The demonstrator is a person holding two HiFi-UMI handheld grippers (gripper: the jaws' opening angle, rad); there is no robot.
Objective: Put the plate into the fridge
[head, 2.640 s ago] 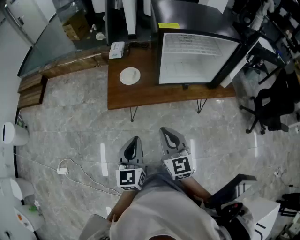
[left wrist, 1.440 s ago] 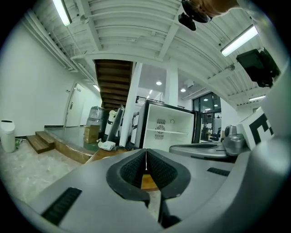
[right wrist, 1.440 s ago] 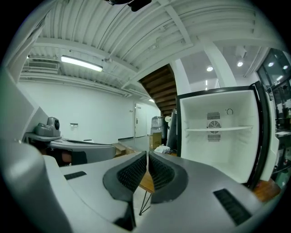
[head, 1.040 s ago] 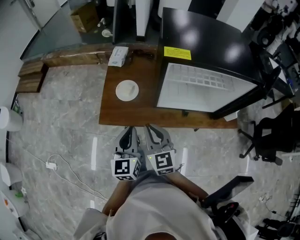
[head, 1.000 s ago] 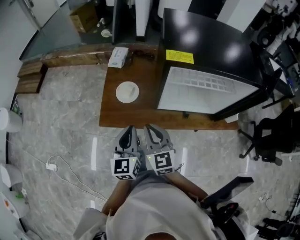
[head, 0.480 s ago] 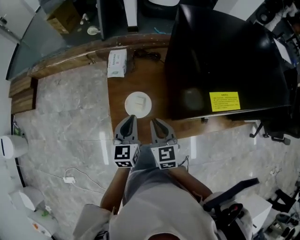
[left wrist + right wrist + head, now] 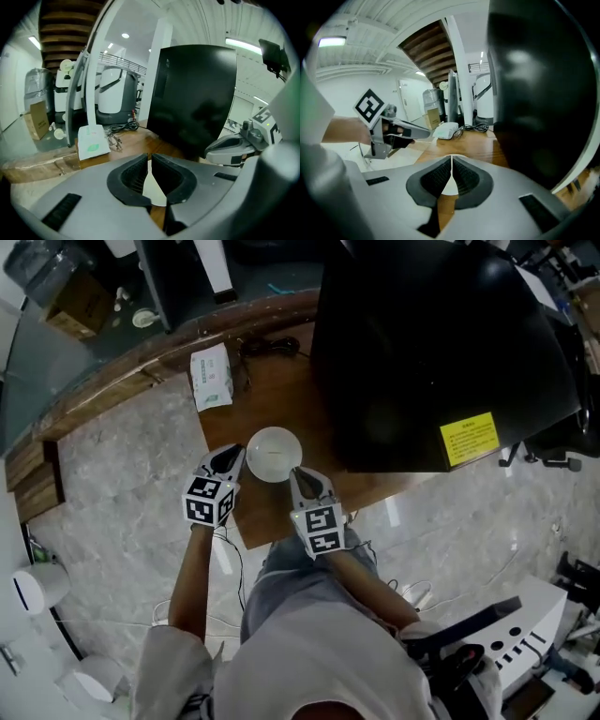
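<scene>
We see a small round white plate point(image 7: 274, 454) lying flat on the wooden table point(image 7: 281, 381), close to its front edge. Just to its right stands the glossy black fridge point(image 7: 431, 343), which carries a yellow label point(image 7: 472, 439).

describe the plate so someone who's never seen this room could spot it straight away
Find the wooden table with the big black fridge on it. The plate lies on bare wood just left of the fridge, near the table's front edge. It is the one round white thing there; the white packet farther back is rectangular.
</scene>
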